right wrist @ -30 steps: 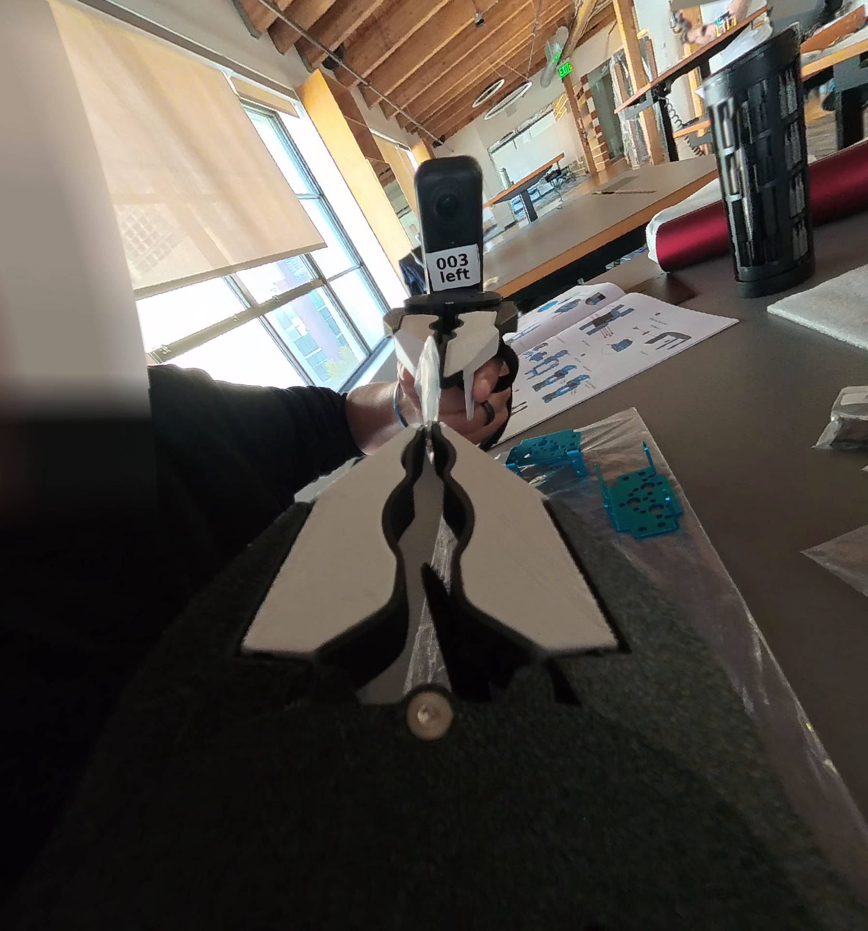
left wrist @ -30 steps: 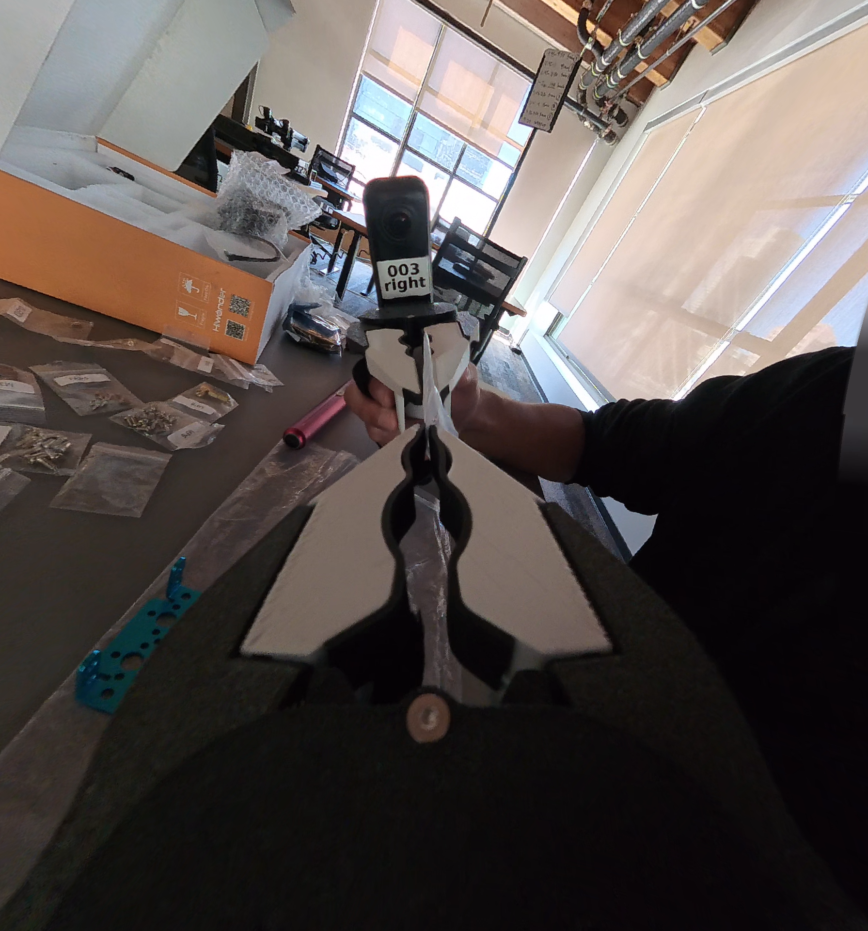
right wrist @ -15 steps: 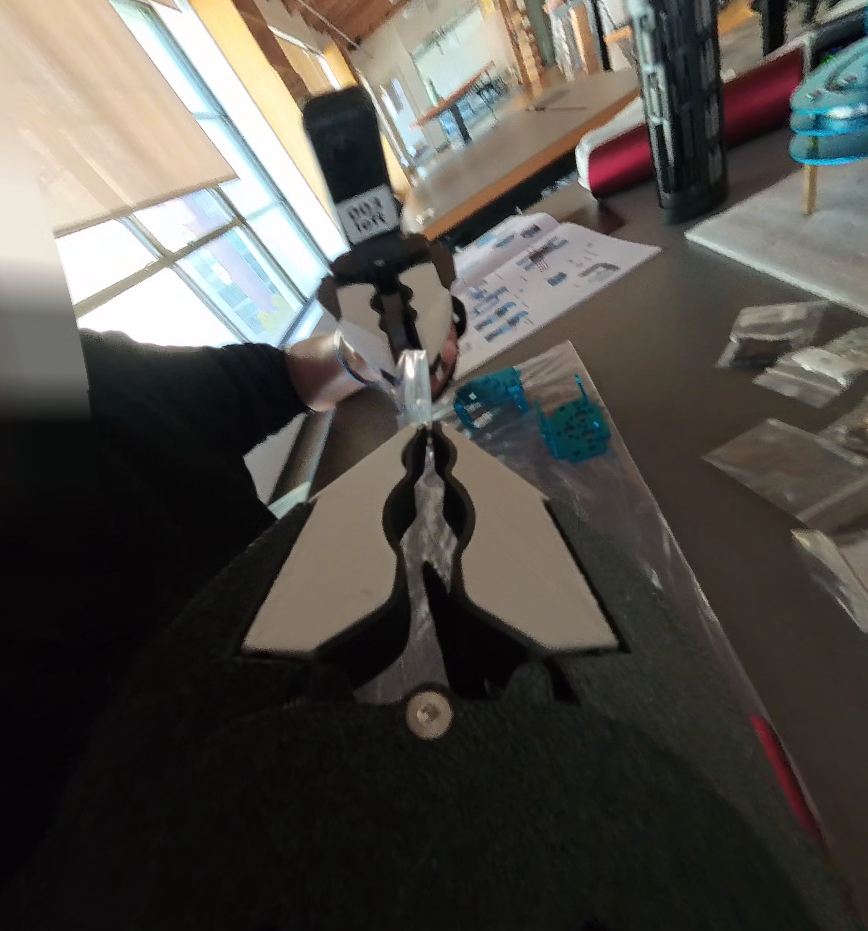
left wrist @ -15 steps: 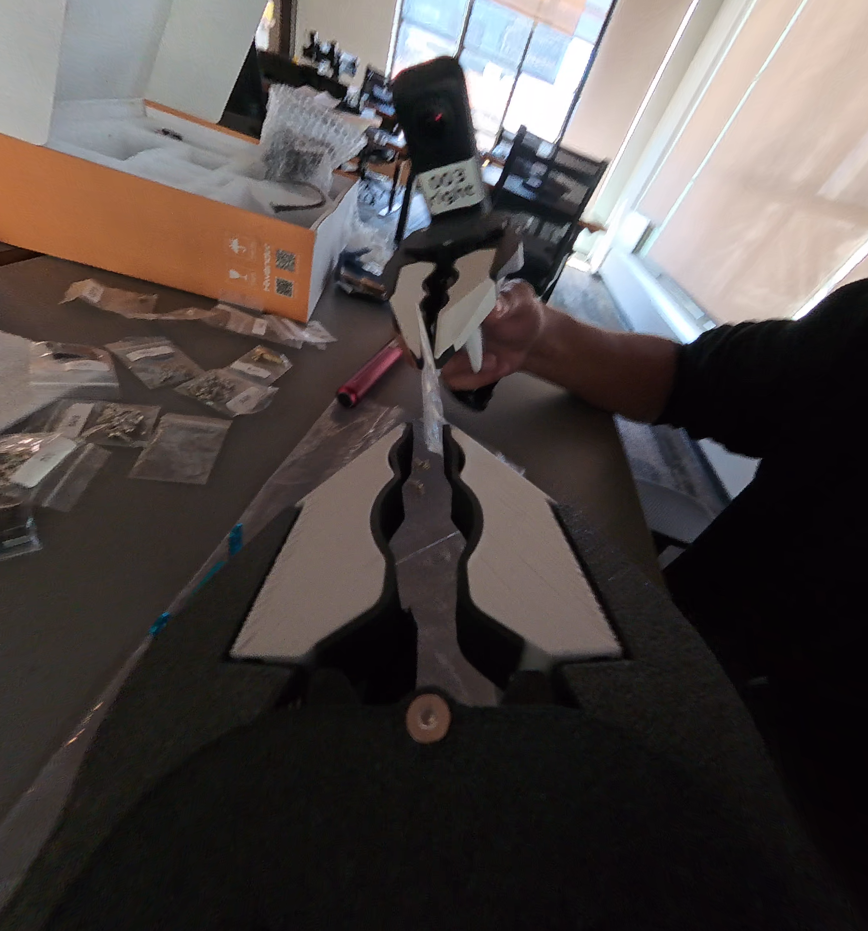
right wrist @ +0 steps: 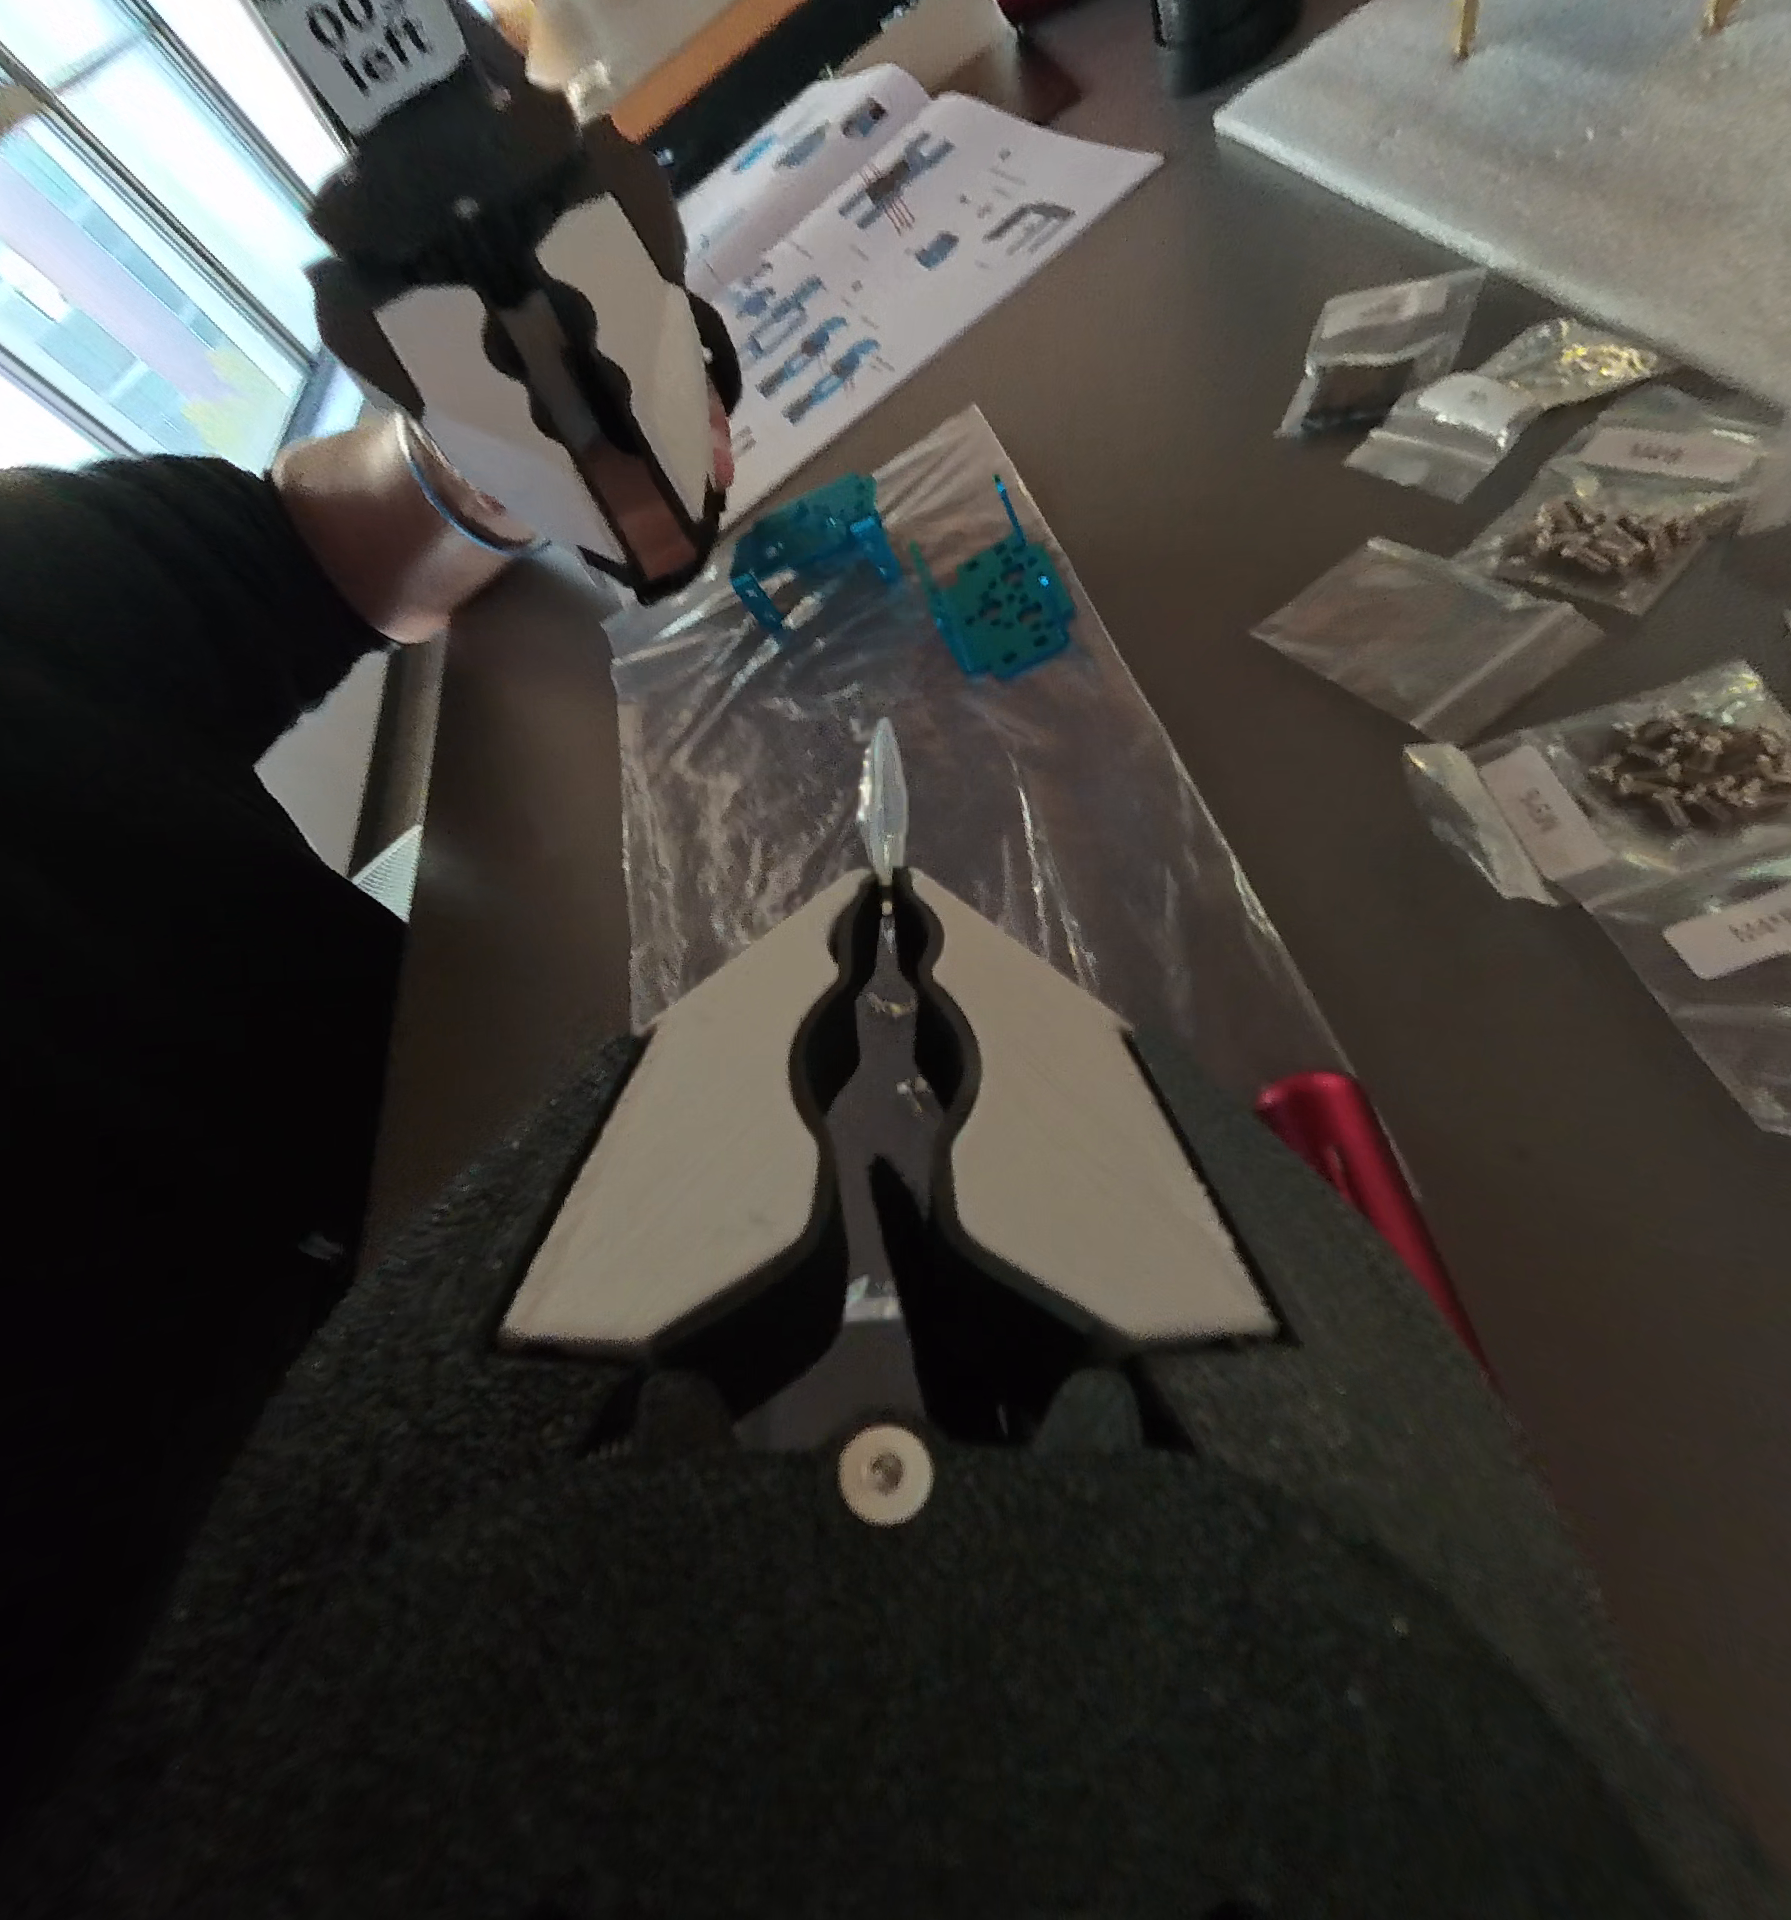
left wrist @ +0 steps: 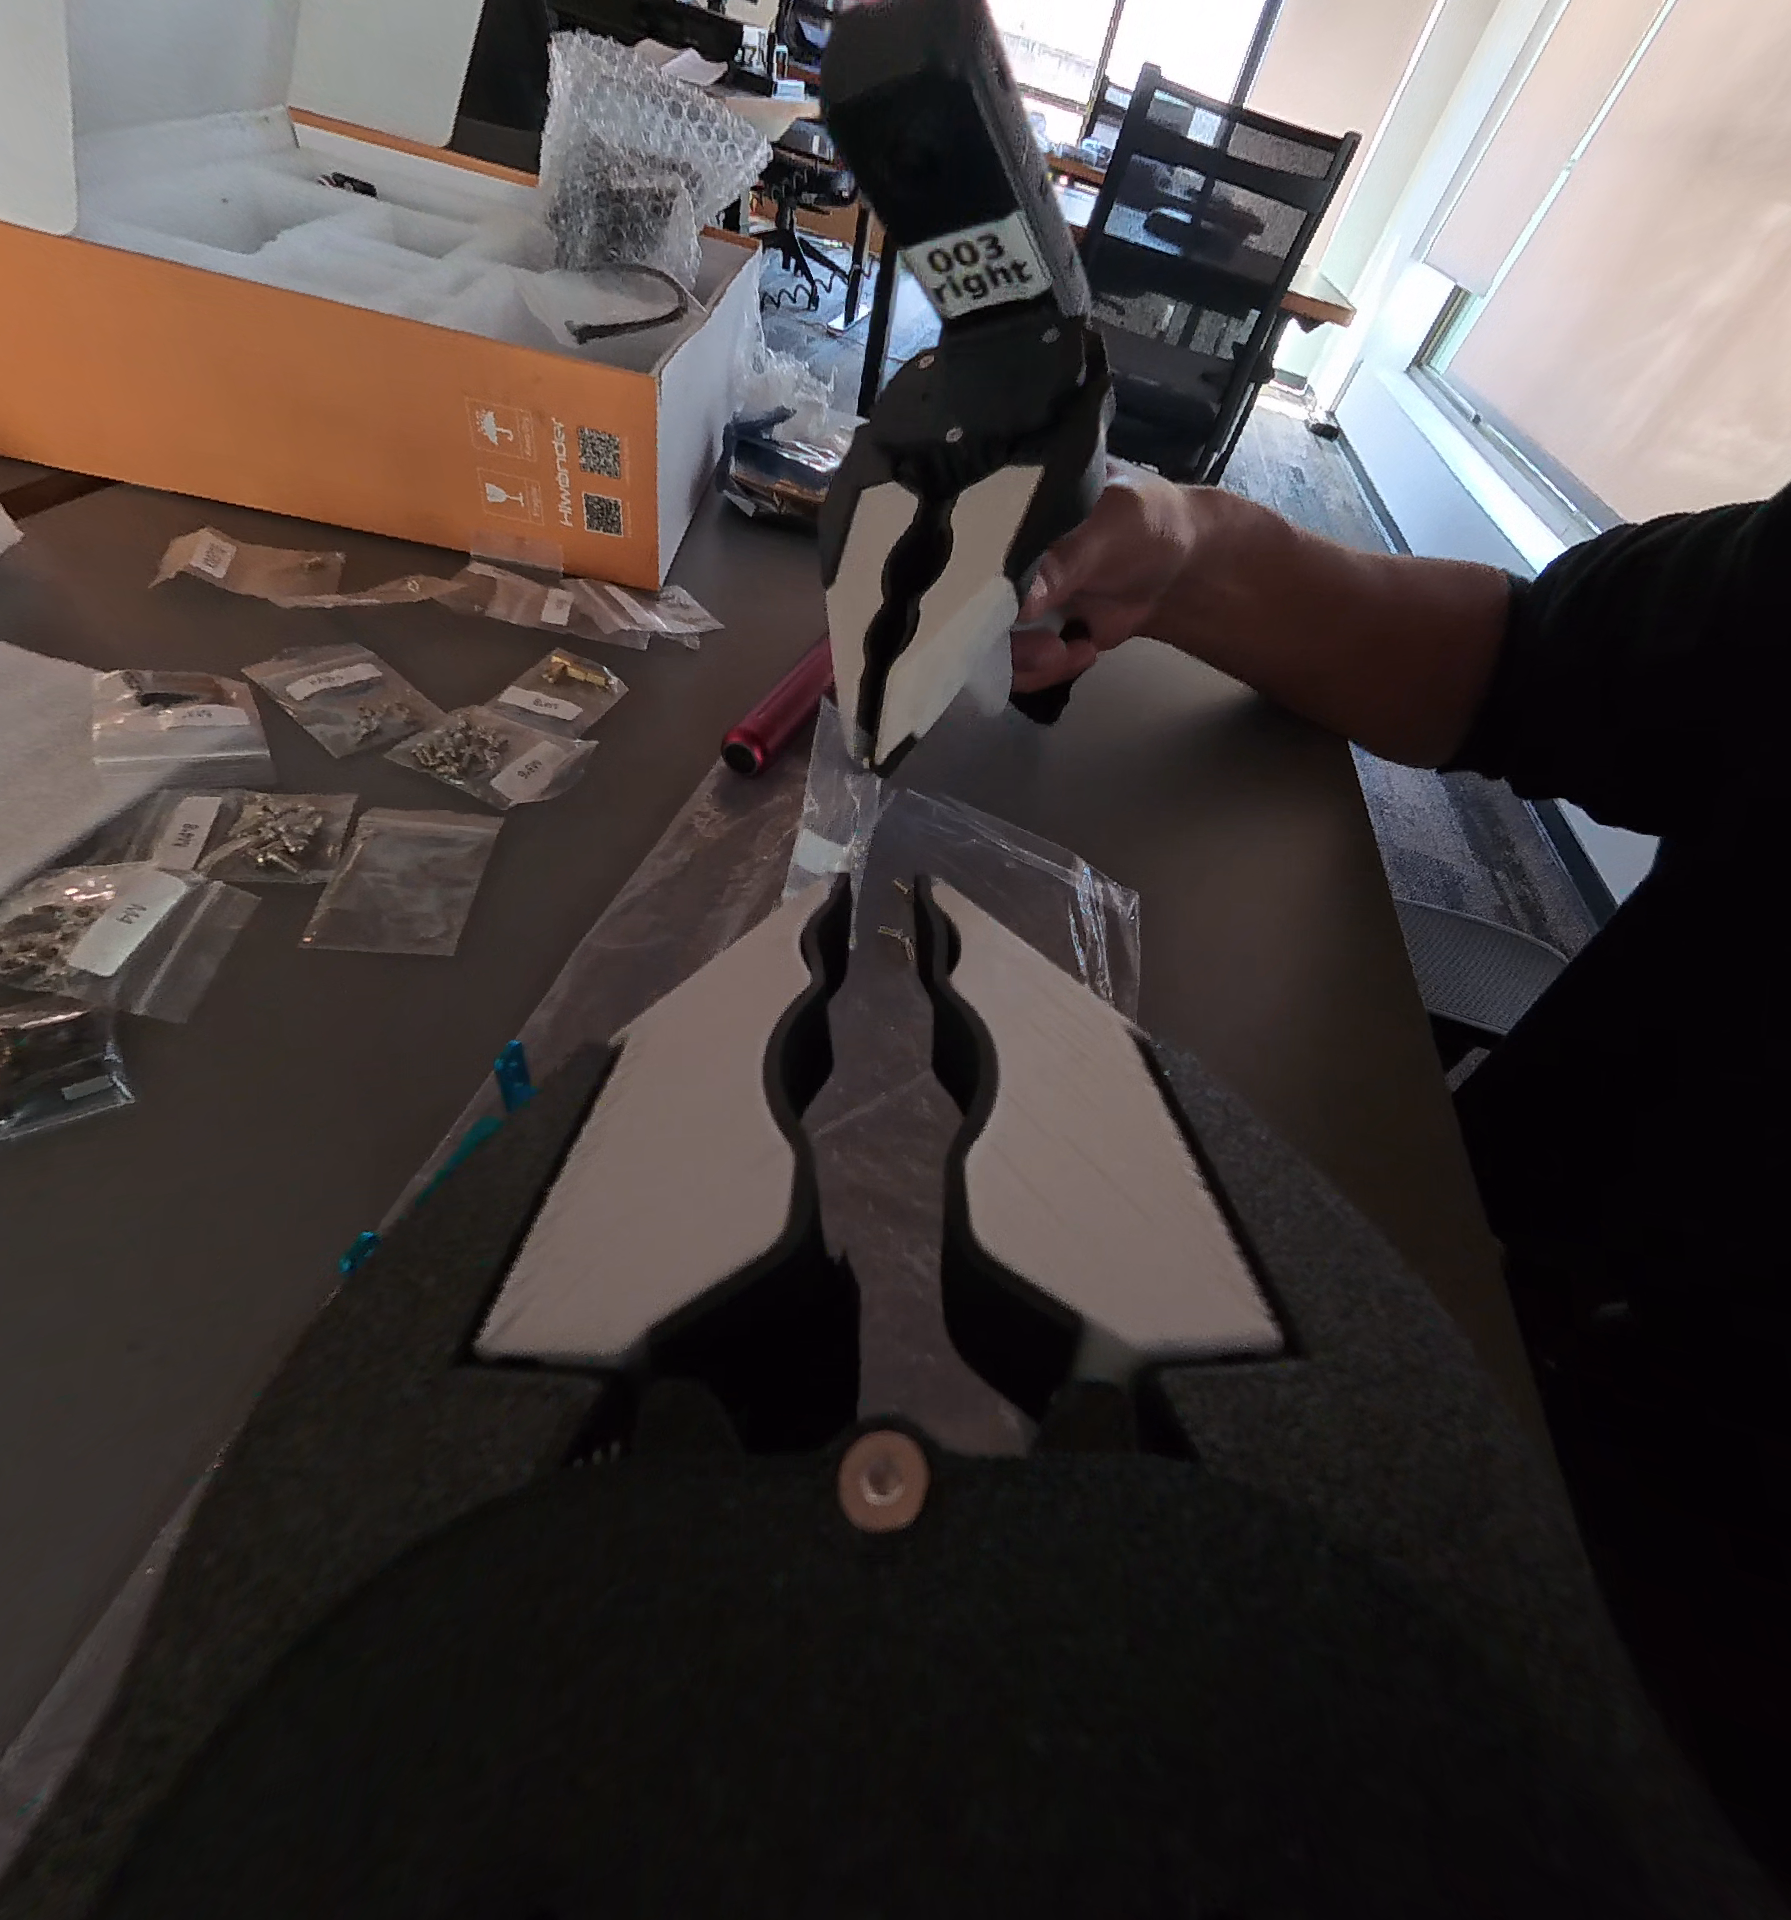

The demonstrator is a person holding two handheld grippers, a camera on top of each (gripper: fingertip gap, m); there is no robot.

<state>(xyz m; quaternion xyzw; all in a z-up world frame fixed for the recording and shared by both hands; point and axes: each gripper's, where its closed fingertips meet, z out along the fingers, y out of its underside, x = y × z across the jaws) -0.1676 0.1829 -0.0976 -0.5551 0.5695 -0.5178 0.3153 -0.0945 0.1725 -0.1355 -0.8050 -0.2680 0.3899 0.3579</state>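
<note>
dark table, bare right edge; right gripper pinches small clear bag, left gripper parted, holding nothing.

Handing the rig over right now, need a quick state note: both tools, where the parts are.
Left tool: open, holding nothing, raised above the table and apart from the bag.
Right tool: shut on the edge of a small clear bag with a few tiny screws inside. Only this tool holds the bag.
Below both: a large clear plastic sheet lies flat, with two blue brackets at its far end.
A red cylinder lies beside the sheet.
Other screw bags lie sealed on the table, and an open orange box stands behind them.
</note>
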